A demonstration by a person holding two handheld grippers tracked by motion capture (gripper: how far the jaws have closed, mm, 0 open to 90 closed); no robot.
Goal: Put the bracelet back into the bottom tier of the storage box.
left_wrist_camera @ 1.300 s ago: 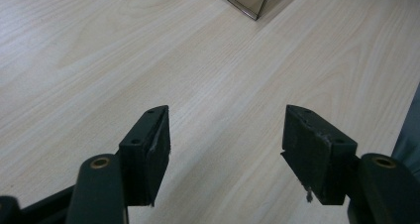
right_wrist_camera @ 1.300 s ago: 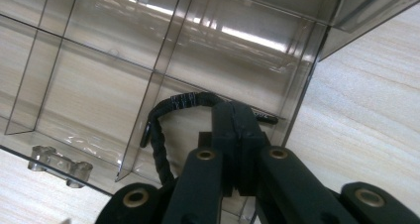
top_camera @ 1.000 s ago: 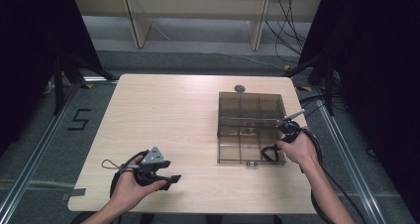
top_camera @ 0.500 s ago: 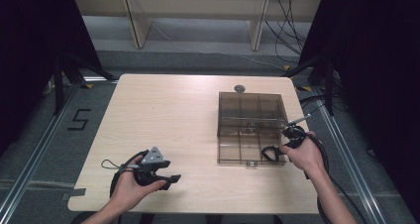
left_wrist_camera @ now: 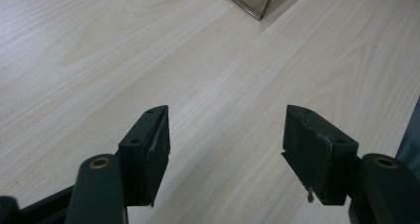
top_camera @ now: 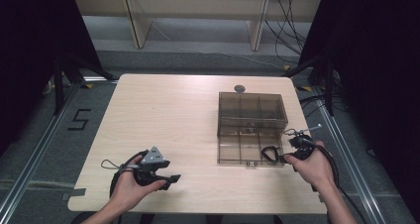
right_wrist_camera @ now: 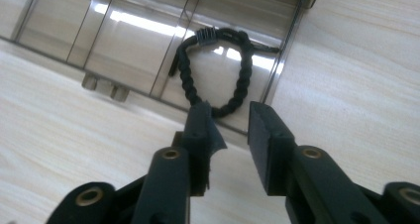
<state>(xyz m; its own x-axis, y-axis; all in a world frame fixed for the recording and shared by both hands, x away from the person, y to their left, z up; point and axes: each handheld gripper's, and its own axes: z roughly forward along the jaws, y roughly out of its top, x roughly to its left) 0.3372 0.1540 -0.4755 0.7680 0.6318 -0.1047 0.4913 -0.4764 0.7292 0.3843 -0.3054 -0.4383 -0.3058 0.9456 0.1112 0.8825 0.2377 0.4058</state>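
My right claw [right_wrist_camera: 228, 122] sits at the near right corner of the box [top_camera: 252, 116], jaws parted by a narrow gap with nothing between them. The bracelet [right_wrist_camera: 214, 70], a black braided loop, lies in the nearest right compartment of the box's open front half, right at that corner. In the high view it shows as a dark loop [top_camera: 270, 153] just left of my right claw [top_camera: 292, 154].

Key relation: the loop is dead ahead of the jaws, just past the tips. Its long axis runs along my line of reach, with the knot and metal bead at the far end and the rounded bottom of the loop nearest me. That near arc appears to pass just behind the left jaw's tip; I can't tell whether it touches. The compartment's front wall lies between the jaws and the braid, so I'd judge the approach has to go over that lip, not straight in.

My left claw [top_camera: 166, 177] is well apart, low on the left of the table [top_camera: 163, 115], jaws spread wide over bare wood [left_wrist_camera: 218, 85], holding nothing. The right is clearly the nearer one for this pick.

Next, I judge: tip down over the lip and straddle the near arc across the braid.
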